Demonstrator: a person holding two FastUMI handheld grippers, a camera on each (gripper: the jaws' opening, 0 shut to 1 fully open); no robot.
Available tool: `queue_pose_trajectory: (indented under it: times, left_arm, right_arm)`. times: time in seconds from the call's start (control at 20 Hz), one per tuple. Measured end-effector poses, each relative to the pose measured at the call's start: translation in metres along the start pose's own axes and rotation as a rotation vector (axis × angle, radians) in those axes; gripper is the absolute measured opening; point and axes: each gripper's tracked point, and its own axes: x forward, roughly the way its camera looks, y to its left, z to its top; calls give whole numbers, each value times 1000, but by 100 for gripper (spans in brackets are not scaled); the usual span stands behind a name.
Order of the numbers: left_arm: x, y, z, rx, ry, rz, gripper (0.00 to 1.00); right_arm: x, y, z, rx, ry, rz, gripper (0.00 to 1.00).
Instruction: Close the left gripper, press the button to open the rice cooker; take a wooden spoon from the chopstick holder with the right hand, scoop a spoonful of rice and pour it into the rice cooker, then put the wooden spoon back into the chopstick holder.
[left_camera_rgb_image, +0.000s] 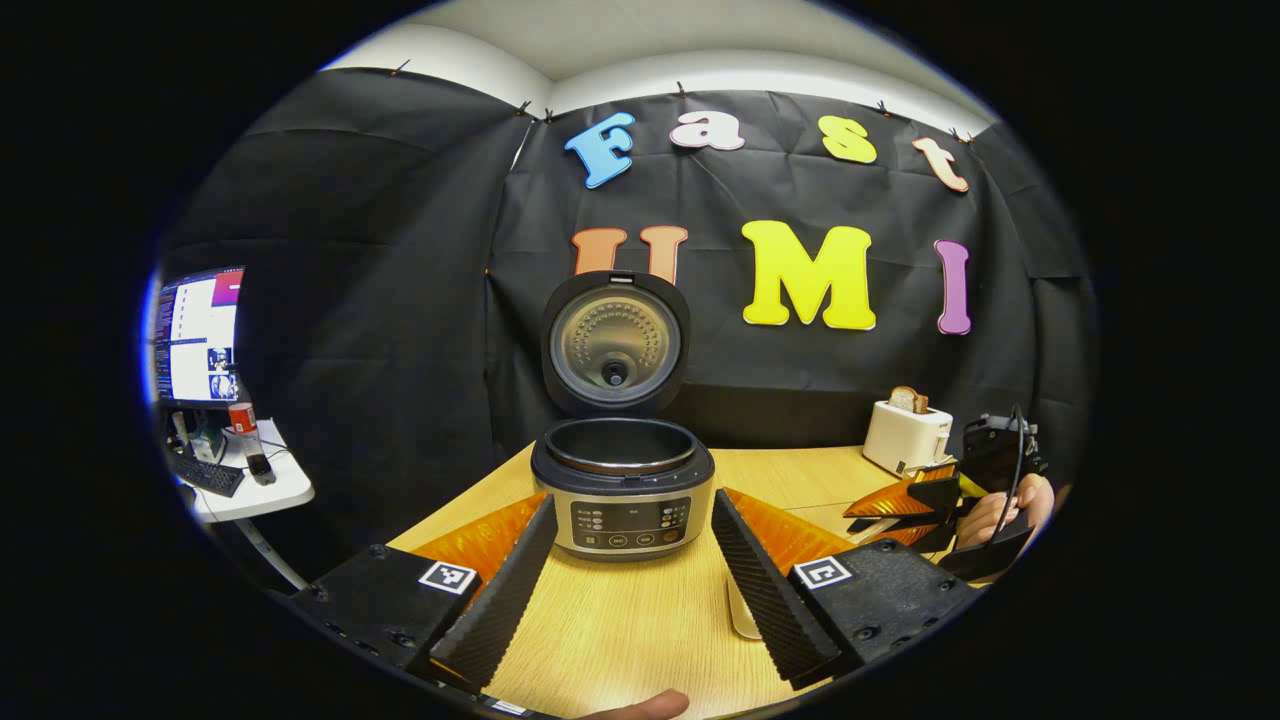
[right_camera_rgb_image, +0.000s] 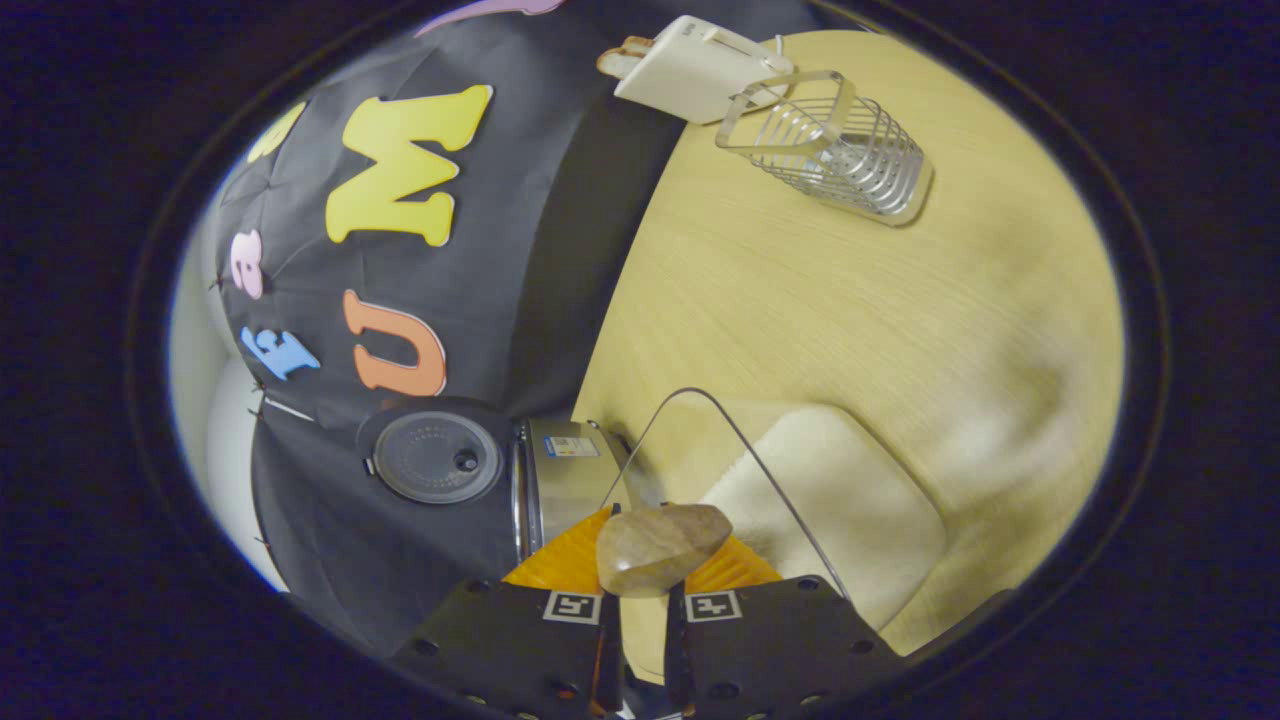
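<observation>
Over the rice container (right_camera_rgb_image: 840, 500), your right gripper (right_camera_rgb_image: 645, 590) clamps the wooden spoon (right_camera_rgb_image: 660, 548); left gripper (left_camera_rgb_image: 630, 570) idles open before the open cooker (left_camera_rgb_image: 622, 480). Tilt it carrying and rice spills.

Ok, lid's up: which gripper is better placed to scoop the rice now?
Right. The right gripper is shut on the wooden spoon, right by the rice container. The left gripper faces the open rice cooker, jaws apart, holding nothing.
</observation>
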Motion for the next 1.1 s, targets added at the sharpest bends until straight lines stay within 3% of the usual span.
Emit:
queue_pose_trajectory:
  times: [0.25,0.4,0.7,1.1]
  left_arm:
    - [-1,0,1,14,-4,1,99]
    - [-1,2,2,11,-4,2,99]
    - [0,-2,0,22,0,0,99]
    - [-2,2,0,23,2,5,99]
  right_arm:
    - [-22,11,18,100,-77,105,16]
    - [-45,28,37,192,-128,236,16]
    - [-64,62,44,325,-86,425,16]
    - [-48,127,16,283,-24,434,16]
